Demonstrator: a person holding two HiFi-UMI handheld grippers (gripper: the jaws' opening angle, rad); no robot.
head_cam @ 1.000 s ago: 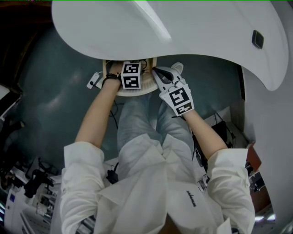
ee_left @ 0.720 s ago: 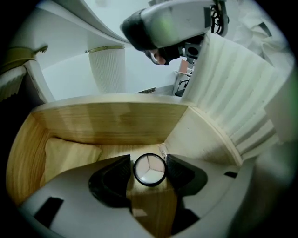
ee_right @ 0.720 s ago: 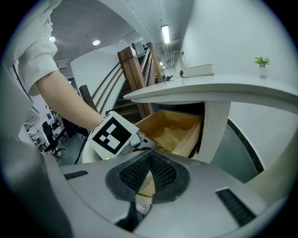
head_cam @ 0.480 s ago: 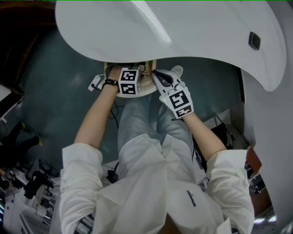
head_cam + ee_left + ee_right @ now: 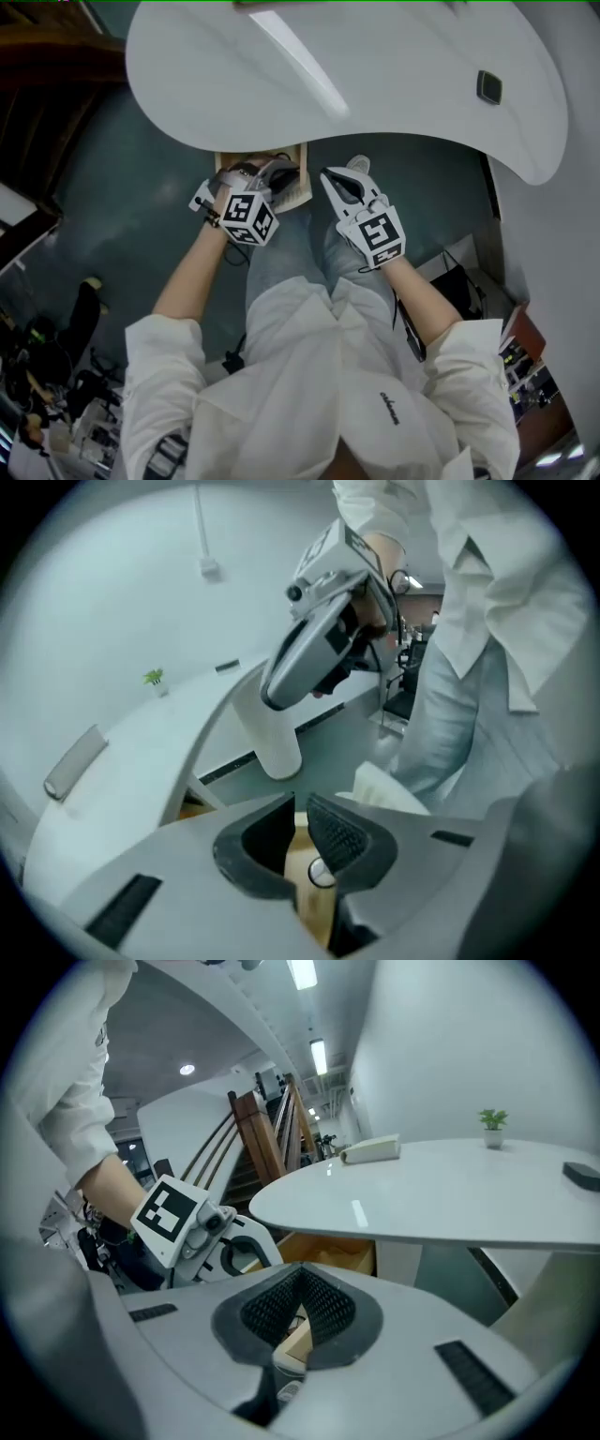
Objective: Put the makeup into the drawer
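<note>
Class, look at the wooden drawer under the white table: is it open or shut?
Open. The drawer juts out past the edge of the white table, and the right gripper view shows its wooden inside exposed.

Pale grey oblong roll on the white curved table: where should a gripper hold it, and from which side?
Probably take the pale grey oblong roll at the middle of its length, jaws across its narrow width, coming down from above. It lies flat on the white curved table near an edge, and nothing stands close, so both long flanks seem free.
</note>
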